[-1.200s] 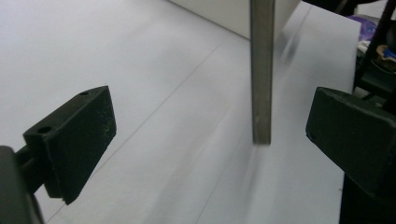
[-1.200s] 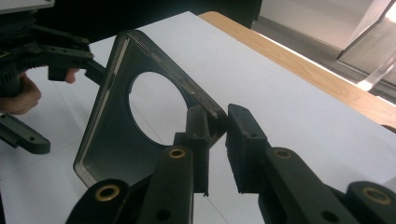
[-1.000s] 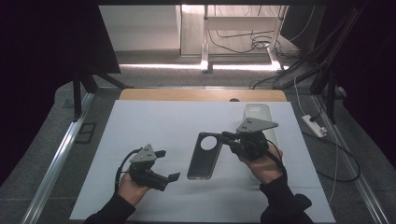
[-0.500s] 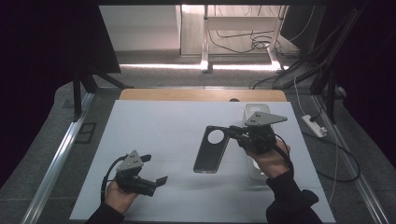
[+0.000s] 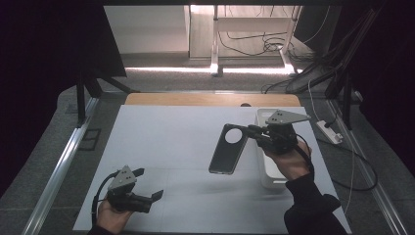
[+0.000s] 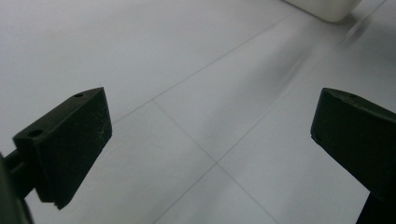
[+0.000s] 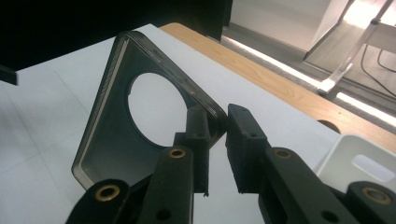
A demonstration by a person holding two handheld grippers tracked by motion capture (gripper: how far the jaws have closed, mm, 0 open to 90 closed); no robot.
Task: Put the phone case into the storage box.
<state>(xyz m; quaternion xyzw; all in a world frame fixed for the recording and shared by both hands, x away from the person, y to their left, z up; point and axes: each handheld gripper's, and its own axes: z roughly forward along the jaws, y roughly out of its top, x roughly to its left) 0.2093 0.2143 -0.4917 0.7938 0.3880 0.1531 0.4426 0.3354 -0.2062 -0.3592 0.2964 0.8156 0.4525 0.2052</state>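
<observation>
High view, right hand-held gripper (image 5: 252, 132): pinching the case (image 5: 228, 149) by its edge.
Case: lifted above the worktop (image 5: 186, 142), just beside the bin (image 5: 266, 171).
Left hand-held gripper (image 5: 147, 183): spread wide, nothing between its jaws.

The case (image 7: 116, 140) looked like dark, translucent plastic, smooth with a slight gloss along its rim. The right gripper (image 7: 217, 140) had matt black plastic jaws with brass-coloured rivets. The left gripper (image 6: 210, 140) had matt black pads, faintly scuffed. The tabletop (image 5: 186, 142) was smooth, matt white sheet over a wooden edge (image 5: 195, 99). The bin (image 5: 266, 171) looked like smooth white plastic.
</observation>
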